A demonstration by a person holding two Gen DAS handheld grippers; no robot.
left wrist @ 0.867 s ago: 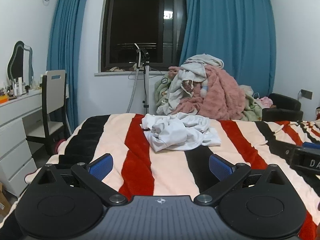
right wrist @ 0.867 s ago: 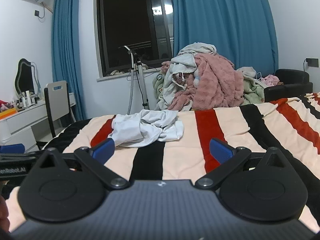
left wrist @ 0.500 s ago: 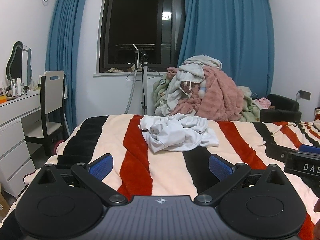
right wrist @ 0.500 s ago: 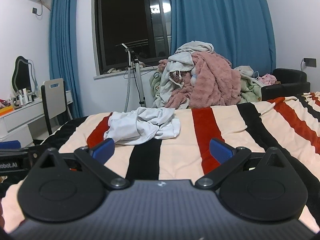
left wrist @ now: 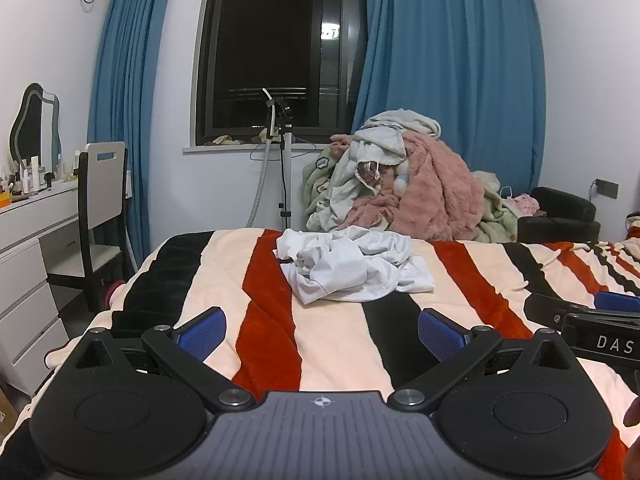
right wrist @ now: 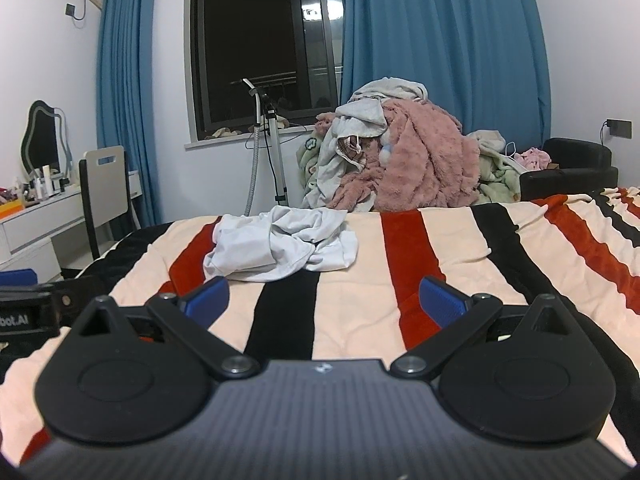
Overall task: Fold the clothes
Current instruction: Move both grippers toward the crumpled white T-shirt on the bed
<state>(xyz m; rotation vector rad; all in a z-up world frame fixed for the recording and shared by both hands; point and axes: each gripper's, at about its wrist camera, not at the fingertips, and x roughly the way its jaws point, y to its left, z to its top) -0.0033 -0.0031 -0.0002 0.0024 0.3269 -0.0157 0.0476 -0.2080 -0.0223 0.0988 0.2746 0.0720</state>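
Observation:
A crumpled white garment (left wrist: 352, 266) lies on the striped blanket (left wrist: 332, 344) near the bed's far end; it also shows in the right wrist view (right wrist: 280, 250). My left gripper (left wrist: 322, 334) is open and empty, low over the blanket, well short of the garment. My right gripper (right wrist: 324, 302) is open and empty, also short of the garment, which lies ahead and to its left. The right gripper's body shows at the right edge of the left wrist view (left wrist: 592, 320). The left gripper's body shows at the left edge of the right wrist view (right wrist: 28, 304).
A heap of clothes and a pink fleece (left wrist: 400, 188) rises beyond the bed's end. A garment steamer stand (left wrist: 280, 152) is under the window. A chair (left wrist: 100, 208) and white dresser (left wrist: 24, 256) stand left. A black armchair (left wrist: 560, 216) sits right.
Both grippers have tilted or dropped slightly, so the garment and the room sit a little lower and more to the left in both views. Both stay open and empty.

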